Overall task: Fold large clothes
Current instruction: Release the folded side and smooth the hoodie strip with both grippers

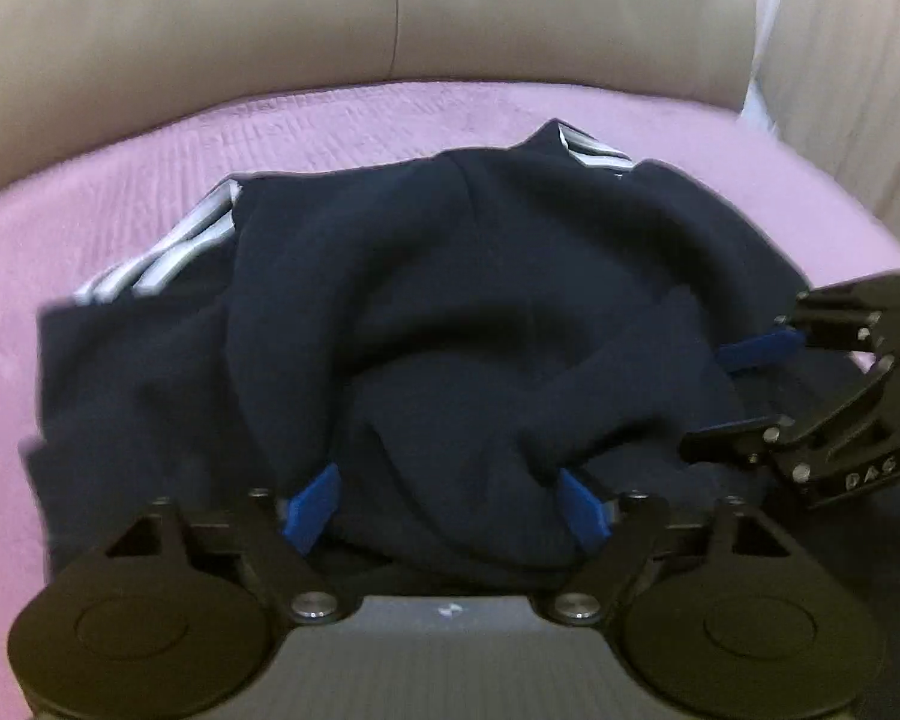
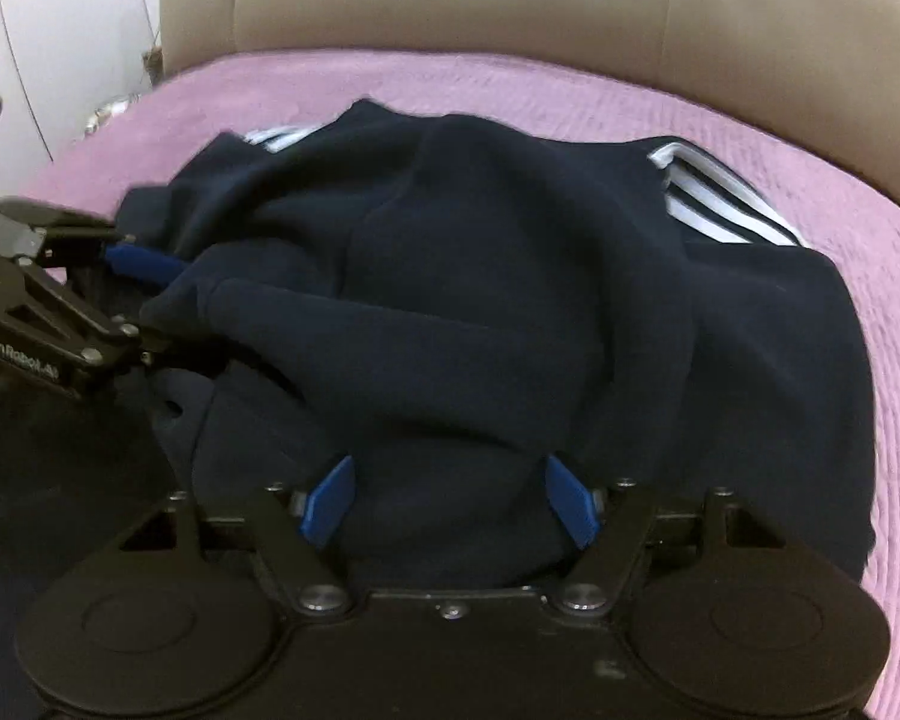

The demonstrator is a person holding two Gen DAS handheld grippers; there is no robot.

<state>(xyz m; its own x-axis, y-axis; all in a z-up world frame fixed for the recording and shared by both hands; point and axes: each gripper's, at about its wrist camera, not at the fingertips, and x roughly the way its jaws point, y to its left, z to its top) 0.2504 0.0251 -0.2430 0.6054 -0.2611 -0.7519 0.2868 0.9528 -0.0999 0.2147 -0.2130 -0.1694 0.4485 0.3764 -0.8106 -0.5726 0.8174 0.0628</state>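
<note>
Left wrist view: we see the garment (image 1: pixel 426 324), a dark navy piece with white stripes (image 1: pixel 168 252) at its far edges, lying bunched on a pink cover (image 1: pixel 150 168) spread over a beige couch (image 1: pixel 210 30). The left gripper (image 1: pixel 447 507) stands at the near edge of the cloth with its blue fingers (image 1: pixel 313 504) set wide; a fold of navy fabric lies between them, and we see no pad pressing on it. At the right edge of this view the right gripper (image 1: pixel 732 402) enters from the side, one blue finger showing against the cloth.

Right wrist view: we see the same garment (image 2: pixel 510 300) heaped in the middle of the cover (image 2: pixel 810 180), its stripes (image 2: pixel 708 204) at the far right and again at the far left of the heap. The right gripper (image 2: pixel 450 504) likewise has its fingers (image 2: pixel 330 501) spread wide, with cloth lying loose between them. The left gripper (image 2: pixel 150 300) appears at the left edge, one blue finger beside a fold and the other hidden by fabric. Behind the couch (image 2: pixel 510 12), white panels (image 2: pixel 60 30) fill the upper left corner.
</note>
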